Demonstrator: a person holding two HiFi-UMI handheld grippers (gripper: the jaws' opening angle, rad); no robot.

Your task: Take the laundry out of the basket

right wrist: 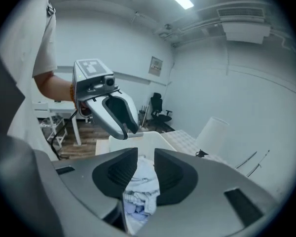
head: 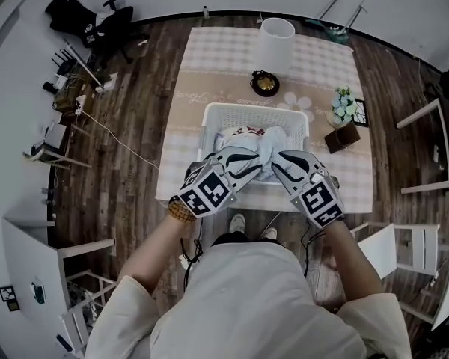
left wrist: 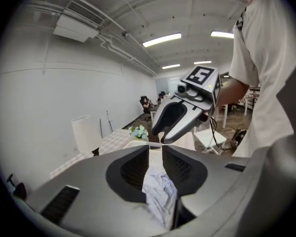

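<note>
Left gripper, right gripper: fingers narrowly apart around crumpled pale-blue laundry over white basket.

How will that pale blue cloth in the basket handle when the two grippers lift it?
Probably floppy: the pale blue cloth is crumpled into soft folds between the jaws, so it should drape and trail. Likely light for its bulk, since it looks like thin fabric. It may drag on the patterned laundry in the white basket as it rises.
</note>
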